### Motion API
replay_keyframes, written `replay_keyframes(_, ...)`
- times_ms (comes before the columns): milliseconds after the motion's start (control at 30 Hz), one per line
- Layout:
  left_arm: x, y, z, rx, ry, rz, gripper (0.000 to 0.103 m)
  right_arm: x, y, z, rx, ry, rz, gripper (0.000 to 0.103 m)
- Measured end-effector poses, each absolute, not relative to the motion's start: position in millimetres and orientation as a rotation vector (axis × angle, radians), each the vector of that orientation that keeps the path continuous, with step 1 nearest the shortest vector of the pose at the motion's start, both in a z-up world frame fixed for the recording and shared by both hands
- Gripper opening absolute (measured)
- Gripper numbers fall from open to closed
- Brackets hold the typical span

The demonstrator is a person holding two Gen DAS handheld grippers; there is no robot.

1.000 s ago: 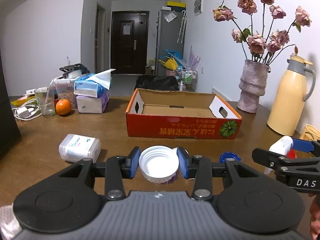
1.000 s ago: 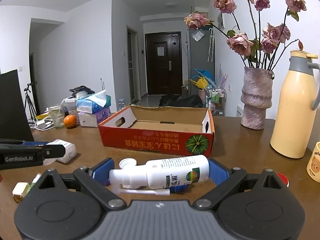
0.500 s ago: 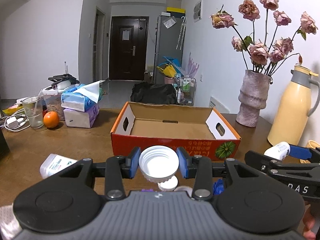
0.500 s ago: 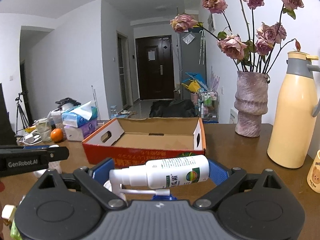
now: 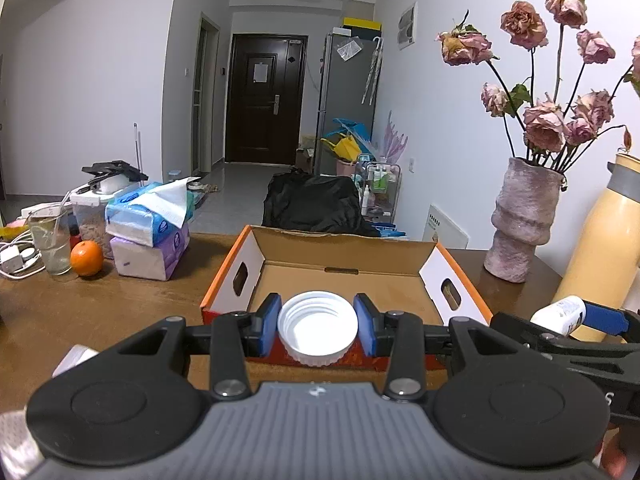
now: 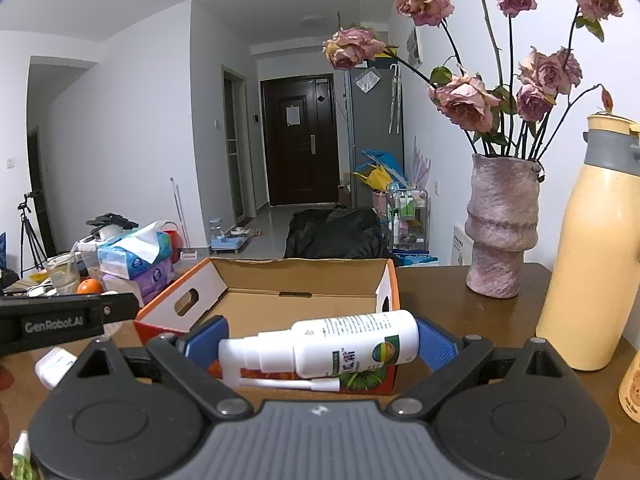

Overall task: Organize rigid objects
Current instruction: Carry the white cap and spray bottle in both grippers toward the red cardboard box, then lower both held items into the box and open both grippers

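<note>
Left gripper (image 5: 317, 330): you clamp the white lid (image 5: 317, 328), ready to drop in the cardboard box (image 5: 344, 276).
Right gripper (image 6: 320, 346): you pinch the spray bottle (image 6: 340, 346) lengthwise, same destination.

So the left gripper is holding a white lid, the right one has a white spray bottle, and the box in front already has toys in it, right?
Almost. The left gripper does hold the white lid, and the right gripper holds the white spray bottle. But the cardboard box has no toys in it: both wrist views show only its bare brown floor.

both loads nearer the cardboard box (image 5: 344, 264), now higher
</note>
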State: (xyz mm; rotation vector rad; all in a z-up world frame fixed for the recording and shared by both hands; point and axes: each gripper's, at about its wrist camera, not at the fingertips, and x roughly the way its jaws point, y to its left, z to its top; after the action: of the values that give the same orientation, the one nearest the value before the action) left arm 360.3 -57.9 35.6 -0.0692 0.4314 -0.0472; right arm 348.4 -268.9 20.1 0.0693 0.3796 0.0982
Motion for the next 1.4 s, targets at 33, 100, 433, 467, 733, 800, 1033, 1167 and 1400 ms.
replay_keyframes(33,365,-59,36,-0.068,0.433,-0.046,0.041,352,-269,20,0.069,0.381,0.098,0.098)
replay_keyframes(100,374,-60,37,-0.063,0.436,-0.044,0.041,360,-270,20,0.069,0.386,0.097,0.098)
replay_keyframes(433,421,-57,45,-0.038,0.441,-0.038,0.041,409,-269,20,0.057,0.406,0.087,0.098)
replay_keyframes(467,426,-56,45,-0.033,0.443,-0.038,0.041,413,-269,20,0.055,0.406,0.085,0.098)
replay_keyframes(733,469,-57,46,-0.003,0.453,-0.041,0.041,449,-266,17,0.043,0.414,0.061,0.098)
replay_keyframes(800,480,-57,43,0.003,0.463,-0.045,0.041,458,-265,16,0.041,0.423,0.056,0.098)
replay_keyframes(1033,516,-54,37,0.010,0.487,-0.050,0.041,488,-263,13,0.014,0.439,0.047,0.098)
replay_keyframes(1167,535,-57,27,0.037,0.493,-0.044,0.041,510,-259,12,-0.006,0.450,0.049,0.098)
replay_keyframes(1400,561,-50,3,0.041,0.532,-0.026,0.041,541,-247,-6,-0.016,0.490,0.061,0.098)
